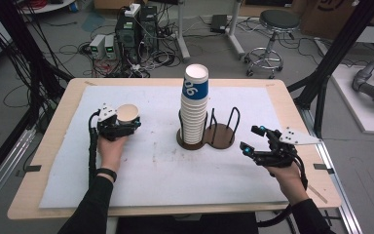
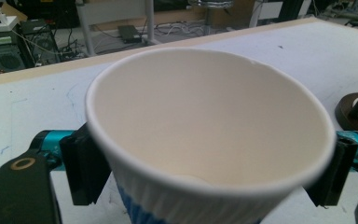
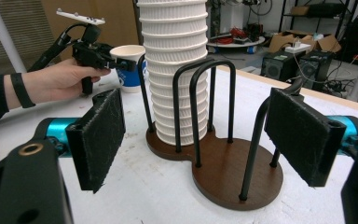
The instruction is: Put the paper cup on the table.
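Note:
A paper cup (image 1: 126, 113), white inside with a blue band low on its ribbed wall, sits upright between the jaws of my left gripper (image 1: 126, 123) on the left part of the mat. In the left gripper view the cup (image 2: 209, 130) is close up, and the left gripper (image 2: 205, 172) has a pad right by each side of the cup's wall without squeezing it. A tall stack of paper cups (image 1: 194, 107) stands in one ring of a dark wooden two-ring holder (image 1: 222, 138). My right gripper (image 1: 252, 139) stands open and bare to the right of the holder (image 3: 233, 177).
A white mat (image 1: 151, 165) covers the wooden table. The holder's second ring, with black wire hoops (image 3: 214, 93), holds nothing. Behind the table are a stool (image 1: 277, 22), computers (image 1: 131, 29) and cables on the floor. Black frame posts (image 1: 331, 53) stand at the right.

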`<state>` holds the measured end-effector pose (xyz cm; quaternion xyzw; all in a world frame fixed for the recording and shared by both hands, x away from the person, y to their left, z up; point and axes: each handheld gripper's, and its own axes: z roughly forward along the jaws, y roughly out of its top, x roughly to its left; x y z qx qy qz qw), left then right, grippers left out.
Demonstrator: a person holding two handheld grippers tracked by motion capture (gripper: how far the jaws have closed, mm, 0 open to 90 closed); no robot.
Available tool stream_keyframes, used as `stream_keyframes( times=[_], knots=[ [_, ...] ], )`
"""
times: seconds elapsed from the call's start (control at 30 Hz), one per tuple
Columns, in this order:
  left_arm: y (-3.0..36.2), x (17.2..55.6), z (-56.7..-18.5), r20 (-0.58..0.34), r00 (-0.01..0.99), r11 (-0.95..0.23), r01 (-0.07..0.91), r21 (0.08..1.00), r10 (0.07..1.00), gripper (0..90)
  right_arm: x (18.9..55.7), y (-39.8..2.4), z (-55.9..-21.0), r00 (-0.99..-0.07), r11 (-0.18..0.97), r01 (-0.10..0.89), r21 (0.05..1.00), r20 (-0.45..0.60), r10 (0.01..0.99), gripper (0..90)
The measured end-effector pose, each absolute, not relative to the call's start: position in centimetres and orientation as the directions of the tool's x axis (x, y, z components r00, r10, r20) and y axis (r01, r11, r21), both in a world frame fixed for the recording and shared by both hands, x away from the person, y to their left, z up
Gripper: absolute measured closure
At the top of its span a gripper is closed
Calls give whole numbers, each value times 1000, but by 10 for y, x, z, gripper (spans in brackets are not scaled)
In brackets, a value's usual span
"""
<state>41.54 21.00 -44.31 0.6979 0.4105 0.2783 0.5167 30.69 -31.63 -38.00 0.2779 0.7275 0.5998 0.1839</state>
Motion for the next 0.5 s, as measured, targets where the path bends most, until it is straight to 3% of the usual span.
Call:
stream_keyframes(
  times=[0.17,0.5],
  knots=[
    [209,414,-442,-33,506,-125,275,953,862,160,307,-316,-380,-781,128,179,976,61,622,207],
    [204,411,-437,-15,476,-152,310,938,879,23,308,-315,-380,-784,131,179,975,61,617,207]
  ],
)
